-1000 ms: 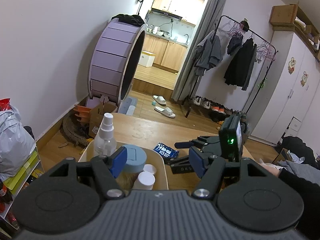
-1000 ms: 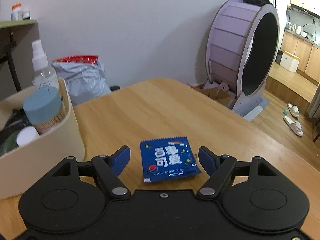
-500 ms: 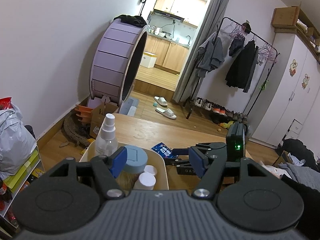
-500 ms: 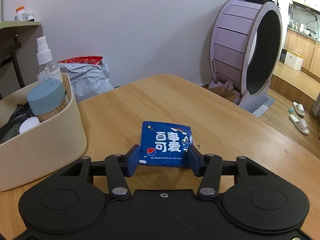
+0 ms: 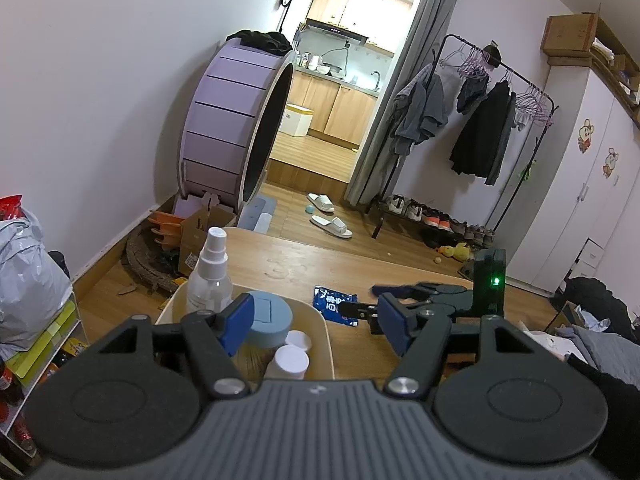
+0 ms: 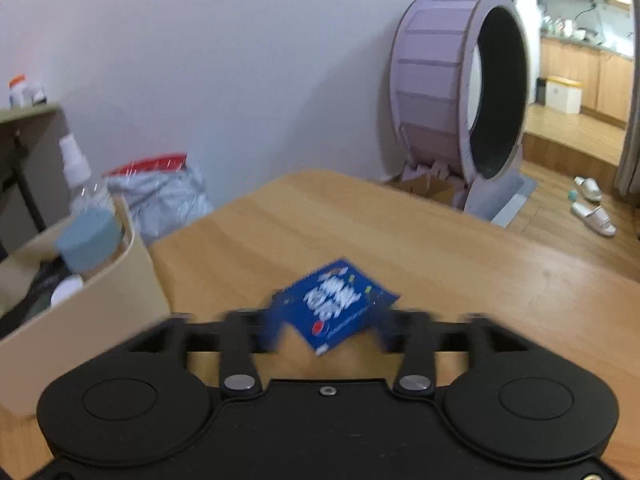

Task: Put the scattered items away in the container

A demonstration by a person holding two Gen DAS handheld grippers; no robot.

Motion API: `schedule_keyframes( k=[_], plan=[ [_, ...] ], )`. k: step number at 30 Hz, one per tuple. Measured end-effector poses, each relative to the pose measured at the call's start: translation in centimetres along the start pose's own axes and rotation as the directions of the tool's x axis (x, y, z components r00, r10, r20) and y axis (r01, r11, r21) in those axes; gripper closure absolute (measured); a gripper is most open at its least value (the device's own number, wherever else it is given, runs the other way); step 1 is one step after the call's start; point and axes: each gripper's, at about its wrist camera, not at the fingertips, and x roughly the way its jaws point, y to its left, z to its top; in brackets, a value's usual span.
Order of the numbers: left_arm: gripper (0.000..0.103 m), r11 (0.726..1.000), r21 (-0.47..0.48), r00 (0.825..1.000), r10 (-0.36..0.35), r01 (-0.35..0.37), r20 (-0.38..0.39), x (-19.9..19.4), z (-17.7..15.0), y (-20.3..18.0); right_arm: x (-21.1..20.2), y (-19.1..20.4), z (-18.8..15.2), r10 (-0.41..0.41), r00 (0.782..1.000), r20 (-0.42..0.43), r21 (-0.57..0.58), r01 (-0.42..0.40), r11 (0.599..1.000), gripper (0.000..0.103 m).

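A blue snack packet (image 6: pixel 332 304) lies askew on the wooden table (image 6: pixel 400 232), between the fingers of my right gripper (image 6: pixel 328 320). Its jaws are opening; fingers and packet are blurred, and the pads do not seem to press it. In the left wrist view the right gripper (image 5: pixel 360 300) reaches in from the right at the packet (image 5: pixel 330 304). My left gripper (image 5: pixel 316 320) hovers open and empty over the beige container (image 5: pixel 326 336), which holds a spray bottle (image 5: pixel 210 276), a blue-lidded jar (image 5: pixel 268 316) and white caps (image 5: pixel 290 360). In the right wrist view the container (image 6: pixel 100 312) stands to the left.
A purple cat wheel (image 5: pixel 232 128) and a cardboard box (image 5: pixel 196 228) stand on the floor beyond the table's far edge. A grey bag (image 5: pixel 28 280) sits on a shelf at left. A clothes rack (image 5: pixel 480 128) and slippers (image 5: pixel 332 224) are further back. A dark sleeve (image 5: pixel 616 400) shows at right.
The right gripper closed in on the packet, then its fingers spread again. The packet has turned from square to askew. The left gripper has not moved.
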Motion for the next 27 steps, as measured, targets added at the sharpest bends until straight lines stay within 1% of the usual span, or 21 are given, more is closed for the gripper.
schedule_keyframes(
  k=[1,2,4,7,10,12,13,14,16,18,19,20,21,22,27],
  plan=[
    [0.036,1.0,0.002,1.0,-0.001,0.001,-0.001,0.0,0.0,0.0,0.0,0.0,0.1,-0.007,1.0,0.013,0.002,0.007,1.0,0.006],
    [0.036,1.0,0.003,1.0,-0.001,0.001,-0.001,0.0,0.0,0.0,0.2,0.0,0.3,-0.017,1.0,0.016,-0.001,0.017,1.0,0.005],
    [0.036,1.0,0.003,1.0,-0.001,0.001,0.0,0.1,0.0,0.0,0.9,-0.1,0.5,-0.032,0.999,-0.001,-0.019,0.032,0.999,0.005],
    [0.036,1.0,-0.001,1.0,0.001,-0.001,0.001,0.0,0.0,0.2,1.9,0.0,0.5,-0.031,0.999,-0.024,-0.046,0.03,0.998,0.005],
    [0.036,1.0,-0.01,1.0,0.004,-0.004,0.004,-0.1,0.1,0.3,2.5,0.2,0.3,-0.03,0.999,-0.043,-0.069,0.027,0.997,0.008],
    [0.036,1.0,-0.014,1.0,0.007,-0.006,0.007,-0.2,0.1,0.4,3.0,0.3,0.2,-0.021,0.997,-0.074,-0.08,0.015,0.997,0.014],
    [0.036,1.0,-0.016,1.0,0.007,-0.007,0.008,-0.2,0.1,0.4,3.2,0.5,0.1,-0.02,0.996,-0.083,-0.09,0.013,0.996,0.019],
    [0.036,1.0,-0.018,1.0,0.007,-0.007,0.009,-0.2,0.1,0.4,3.2,0.8,0.1,-0.023,0.996,-0.084,-0.107,0.014,0.994,0.026],
    [0.036,1.0,-0.018,1.0,0.008,-0.008,0.012,-0.3,0.2,0.3,3.1,1.3,0.0,-0.025,0.996,-0.083,-0.133,0.014,0.991,0.03],
    [0.036,1.0,-0.017,1.0,0.008,-0.008,0.013,-0.4,0.2,0.2,2.9,1.2,0.0,-0.024,0.997,-0.079,-0.124,0.014,0.992,0.035],
    [0.036,1.0,-0.017,1.0,0.008,-0.007,0.014,-0.4,0.2,0.2,2.7,1.1,0.0,-0.032,0.997,-0.071,-0.121,0.023,0.992,0.047],
    [0.036,1.0,-0.017,1.0,0.008,-0.007,0.014,-0.4,0.2,0.2,2.6,0.9,0.0,-0.038,0.997,-0.065,-0.12,0.03,0.992,0.054],
    [0.036,1.0,-0.018,1.0,0.008,-0.008,0.015,-0.5,0.2,0.2,2.4,0.7,-0.1,-0.036,0.997,-0.062,-0.114,0.029,0.993,0.056],
    [0.036,1.0,-0.02,1.0,0.007,-0.007,0.016,-0.5,0.2,0.2,2.2,0.6,-0.1,-0.036,0.998,-0.059,-0.11,0.029,0.993,0.061],
    [0.036,1.0,-0.022,1.0,0.012,-0.012,0.016,-0.4,0.3,0.3,1.4,0.3,-0.5,-0.028,0.998,-0.056,-0.118,0.021,0.993,0.07]
  ],
)
